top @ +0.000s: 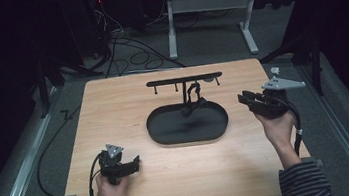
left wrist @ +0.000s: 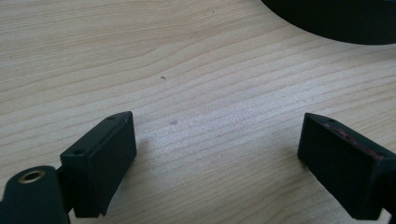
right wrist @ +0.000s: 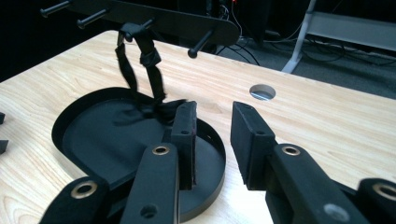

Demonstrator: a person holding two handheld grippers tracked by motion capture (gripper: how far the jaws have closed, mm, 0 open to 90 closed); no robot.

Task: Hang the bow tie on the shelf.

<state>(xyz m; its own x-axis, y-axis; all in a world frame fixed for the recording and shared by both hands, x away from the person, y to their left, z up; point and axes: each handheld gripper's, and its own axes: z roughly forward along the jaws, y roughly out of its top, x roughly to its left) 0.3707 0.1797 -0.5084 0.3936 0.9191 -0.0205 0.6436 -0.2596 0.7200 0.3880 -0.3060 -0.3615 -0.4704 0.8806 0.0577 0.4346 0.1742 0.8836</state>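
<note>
1. In the left gripper view the black tray (left wrist: 336,21) is cut off by the top edge; just a curved part of its rim shows.
2. In the high view the dark strap (top: 193,98) on the peg stand (top: 184,80) is too small to make out its shape.
3. The right gripper's (right wrist: 212,140) near parts run off the bottom edge.

The wooden tabletop (top: 182,177) was lit evenly from above, while the surrounding room was left in deep darkness. Soft shadows were cast beneath the black tray (top: 187,122). The high view was rendered slightly soft; the near parts in both gripper views were blurred.
</note>
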